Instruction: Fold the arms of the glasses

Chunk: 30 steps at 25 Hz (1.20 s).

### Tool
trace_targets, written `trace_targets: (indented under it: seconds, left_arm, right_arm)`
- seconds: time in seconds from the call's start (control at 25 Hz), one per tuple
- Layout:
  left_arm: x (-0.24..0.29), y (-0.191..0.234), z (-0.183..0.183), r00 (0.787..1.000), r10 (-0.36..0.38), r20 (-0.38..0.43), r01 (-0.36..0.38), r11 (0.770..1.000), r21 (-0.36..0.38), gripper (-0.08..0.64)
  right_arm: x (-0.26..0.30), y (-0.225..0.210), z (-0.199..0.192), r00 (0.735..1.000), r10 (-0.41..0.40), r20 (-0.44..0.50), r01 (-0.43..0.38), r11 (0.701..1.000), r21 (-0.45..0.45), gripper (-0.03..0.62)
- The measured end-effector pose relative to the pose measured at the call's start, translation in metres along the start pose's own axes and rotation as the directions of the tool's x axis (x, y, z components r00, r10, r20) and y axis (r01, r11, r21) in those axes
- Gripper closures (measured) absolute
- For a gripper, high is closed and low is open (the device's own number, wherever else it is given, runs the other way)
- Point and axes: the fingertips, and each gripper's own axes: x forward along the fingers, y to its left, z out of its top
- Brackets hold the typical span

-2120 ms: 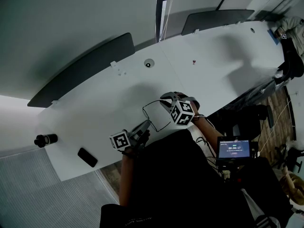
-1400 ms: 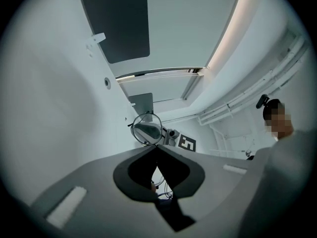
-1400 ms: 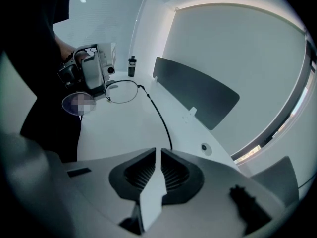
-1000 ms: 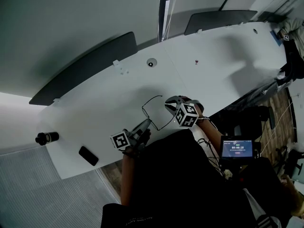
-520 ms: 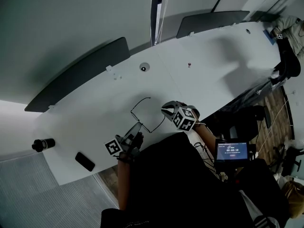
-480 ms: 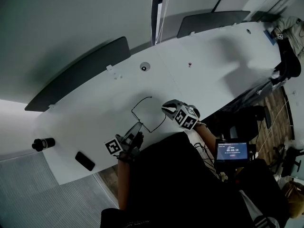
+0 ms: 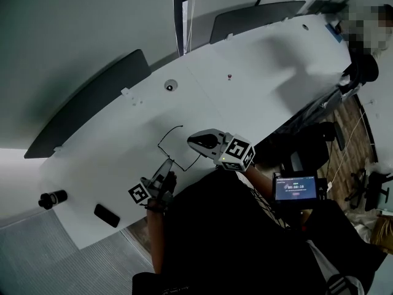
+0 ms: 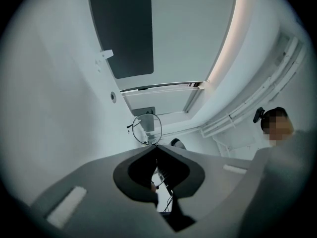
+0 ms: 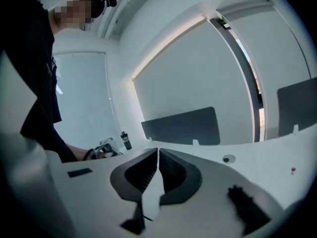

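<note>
**Pinching the glasses at the table's near edge**

Starting at the far left of the head view: finding a black bottle [image 7: 50,198] on the white table [image 7: 258,72], and a flat dark slab [image 7: 106,215] nearer the front edge, both well apart from the work.

Holding the left gripper [image 7: 167,176] just right of these, over the near edge, with its fingers closed on the wire glasses [image 7: 164,166]. Gripping at the rim, to judge by the left gripper view: meeting tip to tip there, with the round lens [image 8: 147,129] standing just beyond the tips and touching them. Running thin wire from that lens up and rightward across the table, toward the other gripper.

Holding the right gripper [image 7: 191,141] just right of the glasses, pointing left at the wire. Showing its fingers [image 9: 143,172] closed to a hairline slit in the right gripper view, with a fine dark line crossing low in the slit near the roots; not possible to tell whether nipping that line or merely sitting over it.

Ending further right, off the table's edge, at a small lit screen [image 7: 296,187] beside the person's dark clothing.
</note>
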Motion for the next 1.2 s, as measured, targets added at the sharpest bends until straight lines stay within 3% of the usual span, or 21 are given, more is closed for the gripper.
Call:
trace_targets:
  seconds: [0.32, 0.44, 1.2]
  left_arm:
    - [0.002, 0.0, -0.007, 1.0, 0.015, -0.019, -0.015, 1.0, 0.007, 0.549]
    - [0.0, 0.004, -0.008, 0.999, 0.027, -0.019, -0.027, 1.0, -0.006, 0.549]
    - [0.001, 0.004, -0.01, 0.999, 0.025, -0.028, -0.025, 1.0, -0.003, 0.549]
  right_arm:
    - [0.018, 0.048, -0.01, 0.994, 0.112, -0.007, -0.113, 0.993, -0.021, 0.584]
    - [0.018, 0.053, -0.02, 0.993, 0.112, -0.03, -0.114, 0.992, -0.05, 0.586]
    - [0.022, 0.059, -0.028, 0.988, 0.145, -0.051, -0.147, 0.989, -0.032, 0.586]
